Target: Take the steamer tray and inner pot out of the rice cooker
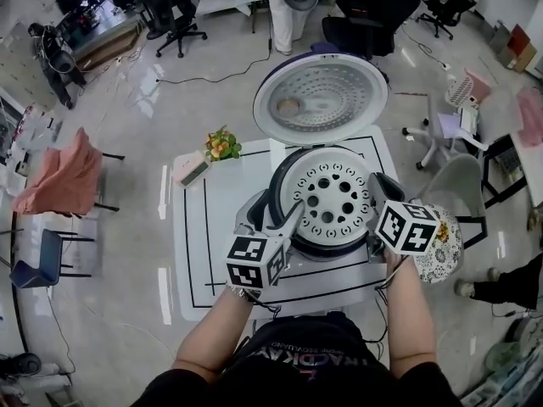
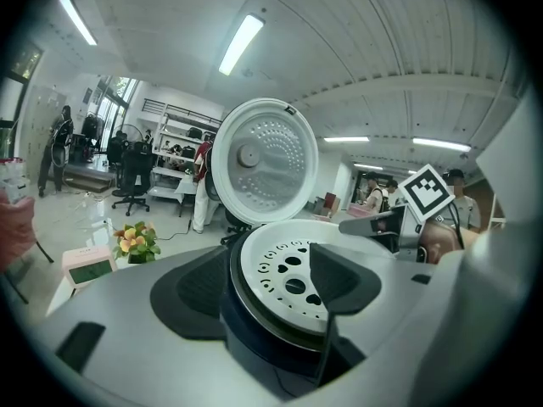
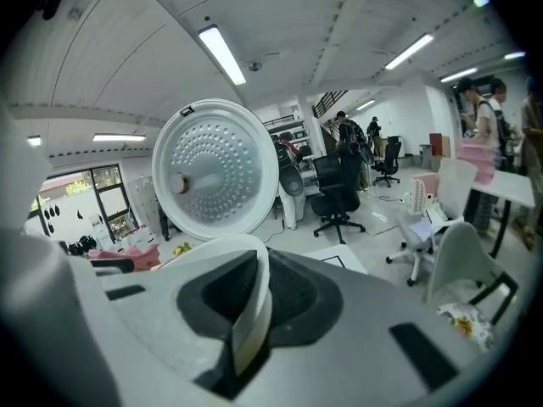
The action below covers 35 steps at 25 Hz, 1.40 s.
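Note:
The rice cooker (image 1: 277, 154) stands on the table with its round lid (image 1: 321, 98) swung up at the back. A white steamer tray (image 1: 335, 195) with round holes lies in the cooker's mouth, ringed by a dark rim. My left gripper (image 1: 293, 212) is shut on the tray's near-left rim; in the left gripper view the tray (image 2: 280, 265) runs between the two black pads. My right gripper (image 1: 379, 195) is shut on the right rim, and the right gripper view shows the thin white tray edge (image 3: 253, 308) pinched between its pads. The inner pot is hidden under the tray.
The white table (image 1: 195, 253) carries black marked lines. A small flower pot (image 1: 222, 145) and a pink box (image 1: 191, 170) sit at its far left. A patterned bowl (image 1: 445, 248) lies at the right edge. Office chairs and a standing person (image 1: 284, 15) are behind.

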Tool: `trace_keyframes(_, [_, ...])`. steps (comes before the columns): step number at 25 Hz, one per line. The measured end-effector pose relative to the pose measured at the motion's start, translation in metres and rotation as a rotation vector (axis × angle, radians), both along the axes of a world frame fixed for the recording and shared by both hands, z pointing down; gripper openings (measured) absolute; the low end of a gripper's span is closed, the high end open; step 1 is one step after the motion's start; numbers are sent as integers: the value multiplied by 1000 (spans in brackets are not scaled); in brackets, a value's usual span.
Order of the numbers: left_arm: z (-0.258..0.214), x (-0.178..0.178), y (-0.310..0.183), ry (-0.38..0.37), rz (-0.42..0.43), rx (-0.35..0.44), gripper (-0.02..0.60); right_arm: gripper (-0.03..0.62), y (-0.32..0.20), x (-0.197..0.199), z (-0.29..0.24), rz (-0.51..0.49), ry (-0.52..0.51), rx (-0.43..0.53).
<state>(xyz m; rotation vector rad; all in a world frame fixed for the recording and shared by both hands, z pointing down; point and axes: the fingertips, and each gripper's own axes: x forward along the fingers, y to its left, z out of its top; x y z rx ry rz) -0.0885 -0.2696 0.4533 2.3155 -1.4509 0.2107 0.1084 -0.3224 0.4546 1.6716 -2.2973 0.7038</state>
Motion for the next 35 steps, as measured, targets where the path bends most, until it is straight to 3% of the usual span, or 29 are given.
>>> trace_keyframes(12, [2, 14, 7, 0, 23, -4, 301, 43, 3, 22, -15, 36, -54, 39])
trace_keyframes(16, [4, 22, 6, -14, 18, -40, 294, 43, 6, 28, -16, 38, -69, 41])
trace_keyframes(21, [14, 21, 2, -46, -1, -118, 262, 44, 8, 25, -13, 34, -76, 46])
trace_keyframes(28, [22, 32, -3, -141, -9, -161, 207, 44, 8, 28, -10, 3, -89, 45])
trace_keyframes(35, [15, 25, -5, -108, -100, -154, 131, 48, 10, 24, -7, -26, -83, 38])
